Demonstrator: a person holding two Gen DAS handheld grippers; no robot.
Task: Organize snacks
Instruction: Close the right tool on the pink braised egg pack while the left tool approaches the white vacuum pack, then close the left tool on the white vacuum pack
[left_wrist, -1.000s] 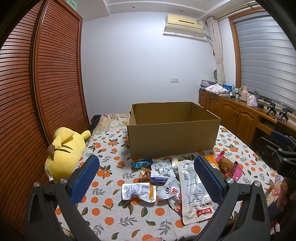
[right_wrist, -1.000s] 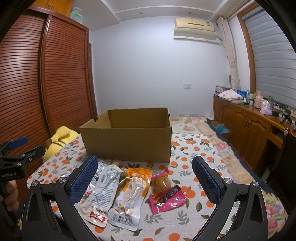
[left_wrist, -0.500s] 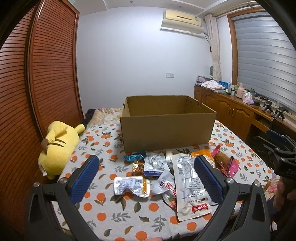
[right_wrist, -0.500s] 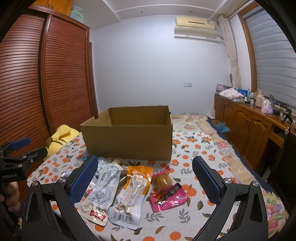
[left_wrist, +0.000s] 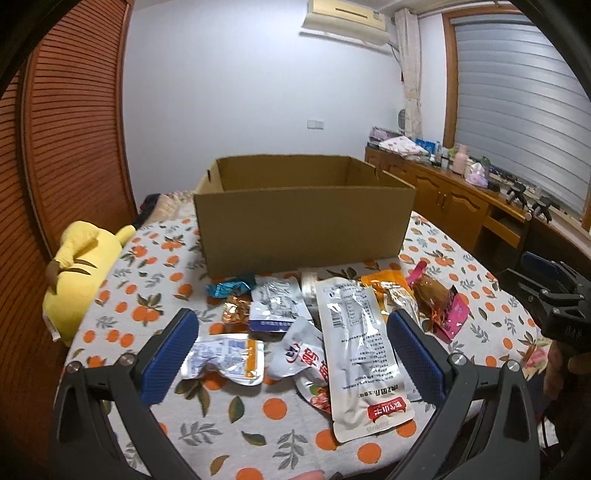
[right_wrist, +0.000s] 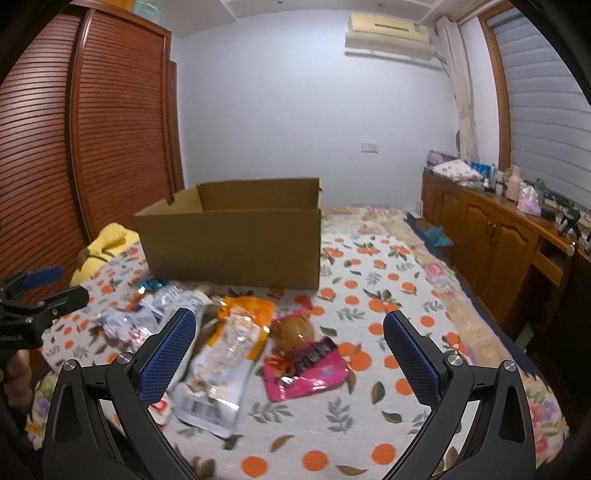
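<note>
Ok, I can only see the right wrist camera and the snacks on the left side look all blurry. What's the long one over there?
Observer: It's a long white packet with a red label at its near end. It lies flat, partly over a crumpled white one.
Operator: What's in front of the other gripper?
Observer: A small white packet with an orange end lies on the cloth, just beside the left finger of the open left gripper.
Operator: Anything tiny near the box?
Observer: Yes, a blue-wrapped candy lies right in front of the cardboard box.
</note>
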